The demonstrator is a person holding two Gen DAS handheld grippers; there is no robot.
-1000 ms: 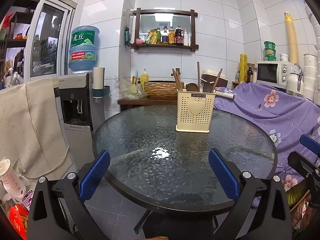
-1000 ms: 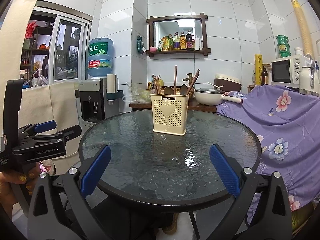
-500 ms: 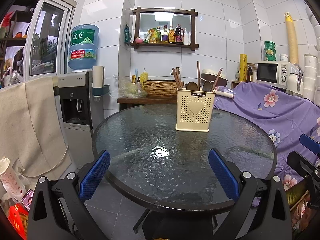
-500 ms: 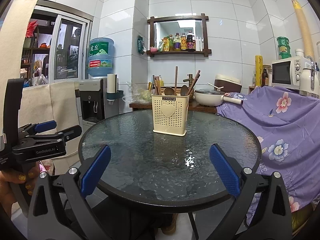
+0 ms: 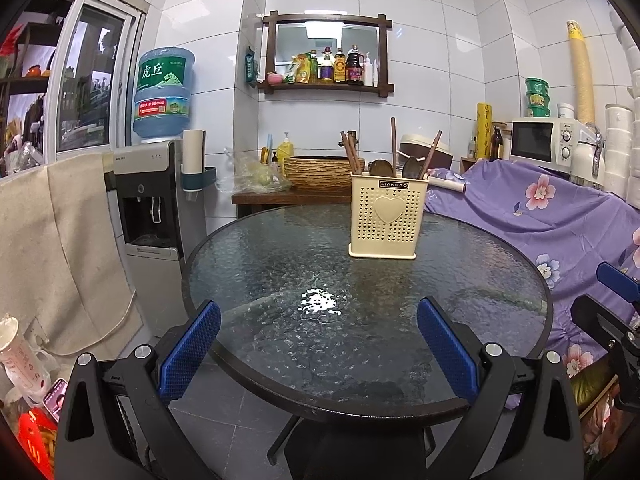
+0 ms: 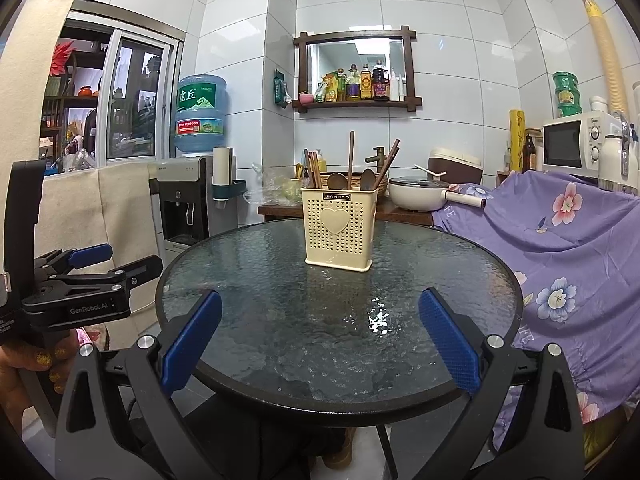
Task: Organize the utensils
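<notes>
Glass, round and dark-rimmed, tops the table, which carries a cream holder of wooden utensils near its far edge. White tiled walls, a water dispenser and purple flowered cloth surround it. Left tool and right tool hover spread at the near edge, holding nothing.

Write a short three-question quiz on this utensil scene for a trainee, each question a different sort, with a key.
1. True or false: the left gripper is shut on a spoon.
2. Multiple choice: where do the wooden utensils stand? A) flat on the glass table B) upright in the cream holder C) in the woven basket
3. Fill in: the shape embossed on the holder's front is a ____.

Key
1. False: both it and the right gripper are open and hold nothing.
2. B
3. heart
</notes>
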